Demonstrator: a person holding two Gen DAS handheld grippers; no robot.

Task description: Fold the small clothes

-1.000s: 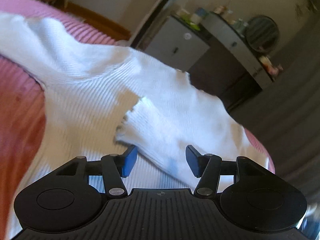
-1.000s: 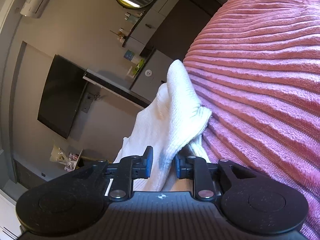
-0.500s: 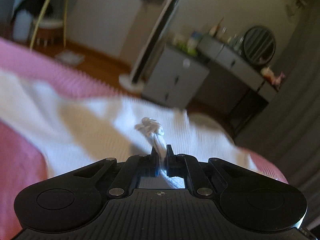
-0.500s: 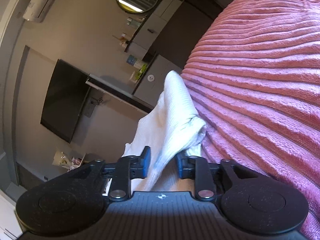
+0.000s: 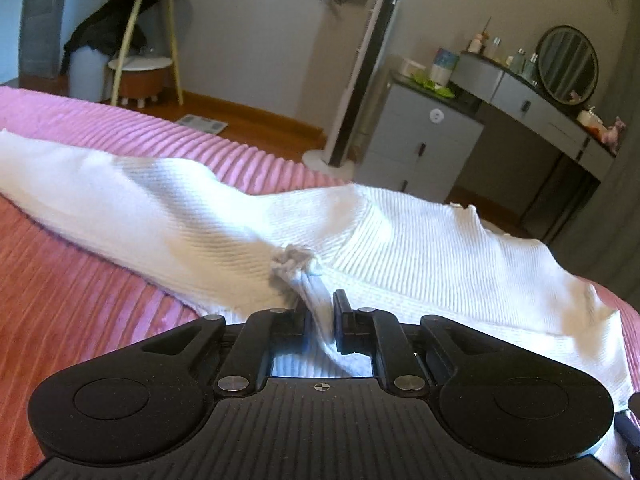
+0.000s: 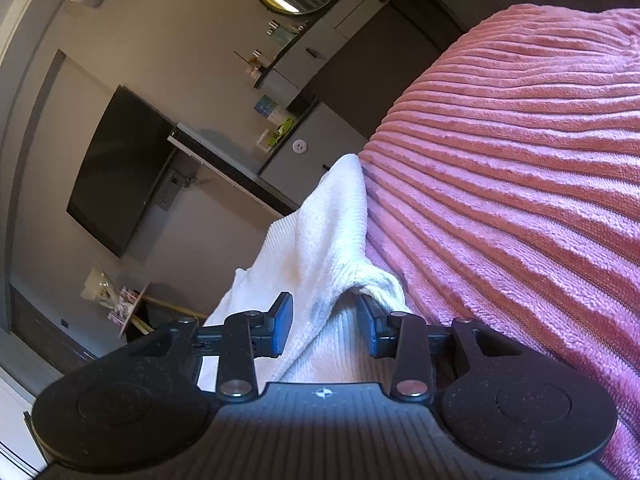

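A white ribbed knit garment lies stretched across the pink ribbed bed cover. My left gripper is shut on a bunched fold of it, and the cloth puckers just ahead of the pads. In the right wrist view another part of the garment rises as a ridge beside the pink cover. My right gripper straddles that ridge and its jaws are opening. The cloth hangs loose between them and the left pad stands clear of it.
Beyond the bed's edge stand a grey cabinet, a dressing table with a round mirror, a tall tower fan and a small side table. A dark wall screen shows in the right wrist view.
My left gripper went from open over the garment to shut on a pinched fold, and its view tipped up toward the room. My right gripper's jaws widened, loosening the cloth they squeezed.
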